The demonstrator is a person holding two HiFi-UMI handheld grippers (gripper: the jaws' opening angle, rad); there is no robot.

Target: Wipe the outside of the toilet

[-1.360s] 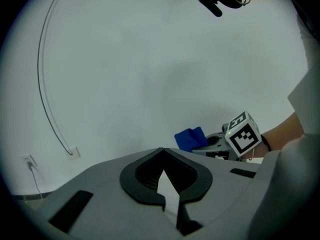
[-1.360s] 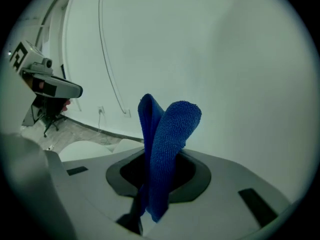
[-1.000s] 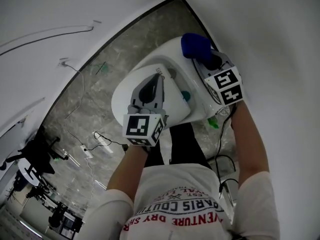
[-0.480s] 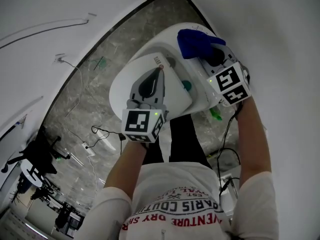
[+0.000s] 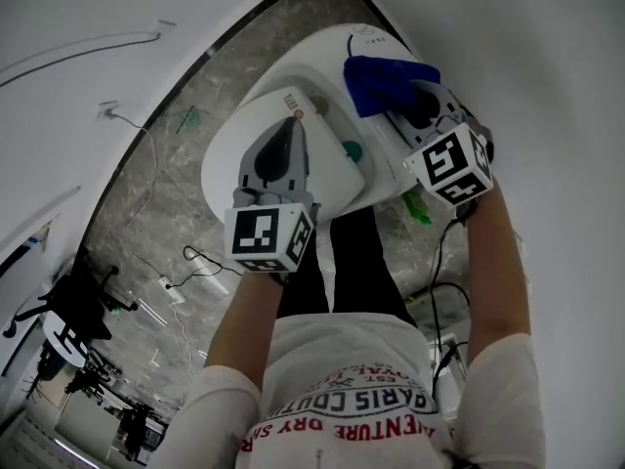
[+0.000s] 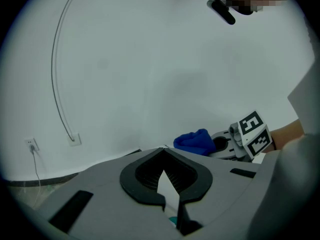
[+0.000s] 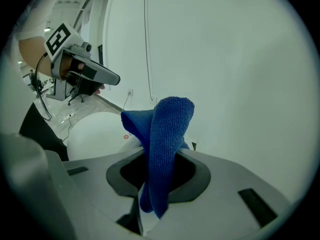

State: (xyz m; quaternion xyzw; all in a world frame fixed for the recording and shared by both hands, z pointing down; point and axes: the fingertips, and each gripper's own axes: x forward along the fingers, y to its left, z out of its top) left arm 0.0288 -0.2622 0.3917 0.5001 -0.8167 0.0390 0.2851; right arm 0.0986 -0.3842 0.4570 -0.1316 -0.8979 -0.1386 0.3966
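The white toilet (image 5: 234, 140) stands with its lid down in the head view's upper middle. Its rear top (image 5: 363, 39) meets the wall. My right gripper (image 5: 402, 94) is shut on a blue cloth (image 5: 383, 78), which lies against the right side of that rear top. In the right gripper view the blue cloth (image 7: 167, 134) sticks up from between the jaws of the right gripper (image 7: 156, 160), with the toilet lid (image 7: 95, 129) to its left. My left gripper (image 5: 296, 123) hovers over the lid, shut, with nothing in it. The left gripper (image 6: 162, 151) shows its jaws met at the tip.
Grey marbled floor (image 5: 166, 184) with loose cables (image 5: 200, 267) lies left of the toilet. A green object (image 5: 418, 208) sits by the toilet's right base. White walls close in on the right and behind. A wall socket (image 6: 75, 139) with a cable is on the wall.
The right gripper has pressed the blue cloth further onto the toilet's rear top, and the cloth now lies flatter and wider. The left gripper has drifted slightly left over the lid.
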